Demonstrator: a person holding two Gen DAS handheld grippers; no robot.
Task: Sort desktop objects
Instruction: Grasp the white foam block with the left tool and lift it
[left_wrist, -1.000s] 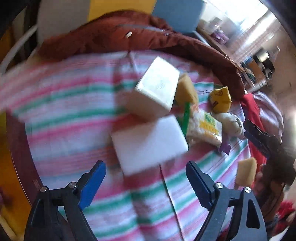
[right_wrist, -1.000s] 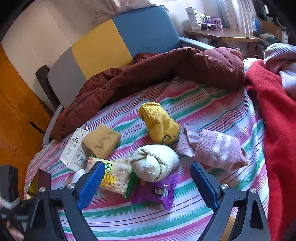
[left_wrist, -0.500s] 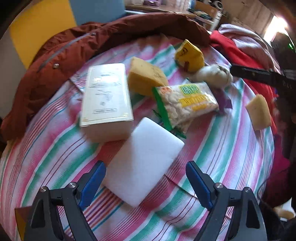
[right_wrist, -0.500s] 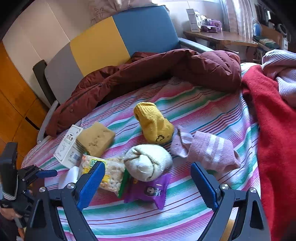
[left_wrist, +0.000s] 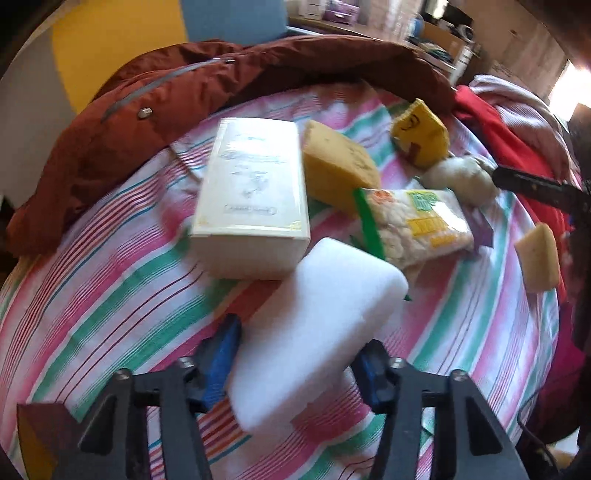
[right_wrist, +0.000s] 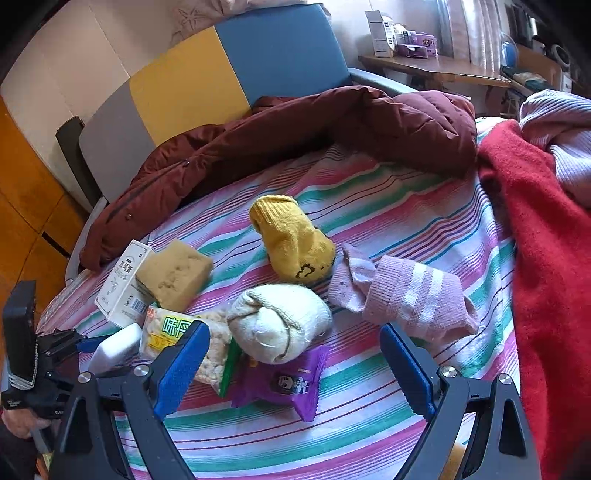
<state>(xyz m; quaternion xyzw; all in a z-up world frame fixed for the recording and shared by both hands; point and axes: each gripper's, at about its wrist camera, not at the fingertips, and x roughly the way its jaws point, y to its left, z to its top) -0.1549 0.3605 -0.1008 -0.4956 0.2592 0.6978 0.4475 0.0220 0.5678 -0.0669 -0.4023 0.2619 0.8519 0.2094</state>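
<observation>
The left tongs (left_wrist: 295, 363), which stood wide open a second ago with the white foam block (left_wrist: 314, 339) lying loose ahead of them, are now closing around that block. Its near end sits between the two blue pads, both of which appear to be meeting its sides. The view has also been brought lower and nearer to the block. This is judged to be the pick-up step of the sorting: the block is being taken first, and nothing looks sorted yet.

The block is a smooth, matte, rounded-edged white slab, probably a soft sponge, so it may be squashed under the pads. It lies on a bed covered by a striped sheet (left_wrist: 110, 288) in pink, green and white. Its far end is beside a glossy cream carton (left_wrist: 255, 192) and touches a crinkly clear snack bag (left_wrist: 413, 225) with a green edge. Behind these a porous yellow-brown sponge (left_wrist: 336, 166) is seen, then a yellow knitted sock (right_wrist: 291, 240) and a rolled cream sock (right_wrist: 280, 326). A purple foil packet (right_wrist: 284, 382) lies partly under the cream roll, and a ribbed pink sock (right_wrist: 410, 295) lies to its right.

The right tongs (right_wrist: 295, 365) are held wide open above the cream sock and the purple packet, gripping nothing, unchanged from a second ago.
</observation>
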